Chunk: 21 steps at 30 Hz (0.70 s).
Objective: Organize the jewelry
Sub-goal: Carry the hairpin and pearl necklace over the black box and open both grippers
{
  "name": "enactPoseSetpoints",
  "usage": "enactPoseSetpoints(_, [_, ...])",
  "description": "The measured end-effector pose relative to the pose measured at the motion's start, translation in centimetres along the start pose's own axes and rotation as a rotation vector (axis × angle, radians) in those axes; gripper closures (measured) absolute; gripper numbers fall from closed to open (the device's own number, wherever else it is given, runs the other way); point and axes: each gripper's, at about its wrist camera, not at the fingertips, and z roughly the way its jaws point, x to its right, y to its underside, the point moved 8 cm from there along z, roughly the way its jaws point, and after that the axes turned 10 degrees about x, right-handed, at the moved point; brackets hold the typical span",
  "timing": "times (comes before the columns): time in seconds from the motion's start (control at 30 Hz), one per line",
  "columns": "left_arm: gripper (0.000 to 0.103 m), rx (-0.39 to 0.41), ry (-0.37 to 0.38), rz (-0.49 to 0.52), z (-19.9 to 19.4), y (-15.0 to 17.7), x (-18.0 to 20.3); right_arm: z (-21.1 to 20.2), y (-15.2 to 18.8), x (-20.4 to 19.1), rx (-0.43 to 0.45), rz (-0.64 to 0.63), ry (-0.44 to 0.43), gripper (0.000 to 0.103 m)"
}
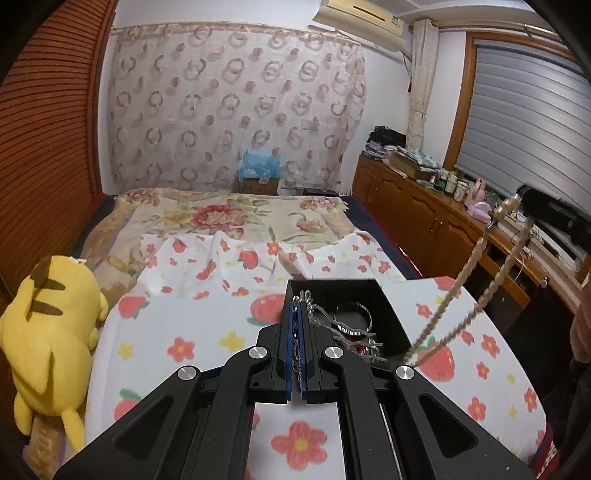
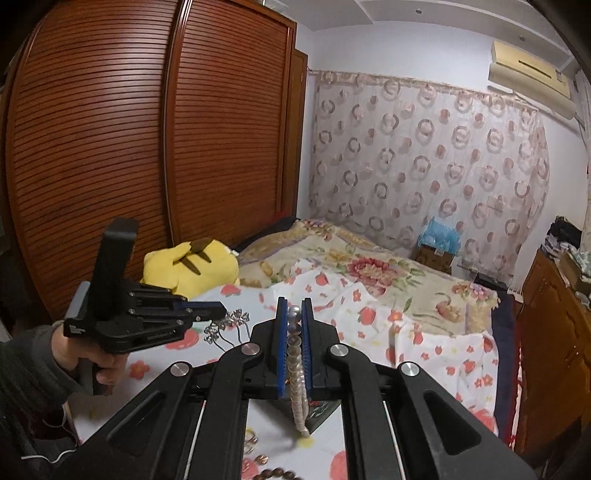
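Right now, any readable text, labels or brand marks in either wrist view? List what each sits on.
None can be read.
Left gripper body: pale embossed marks, too blurred.
Cardboard box by the curtain: white label, too small.
Air conditioner: small sticker, illegible.
Black jewelry box: no print visible.

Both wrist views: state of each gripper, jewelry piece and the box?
Left gripper: shut on silver chain.
Silver chain: pinched, dangling over the box.
Right gripper: shut on pearl necklace.
Pearl necklace: lifted, hanging in two strands.
Black box: open, on the bed, bangle inside.
Bangle: lying in the box.
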Motion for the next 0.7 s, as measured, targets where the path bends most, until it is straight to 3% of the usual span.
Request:
enactPoseSetpoints(0.27, [0.101, -0.023, -0.001, 0.008, 3.4, -0.9, 0.3, 0.5, -2.4, 2.7, 0.030, 0.008, 0.001, 0.095])
enactPoseSetpoints(0.7, [0.101, -0.083, -0.003, 0.004, 9.1, 0.8, 0.8, 5.3, 3.4, 3.2, -0.094, 0.074, -0.017, 0.094])
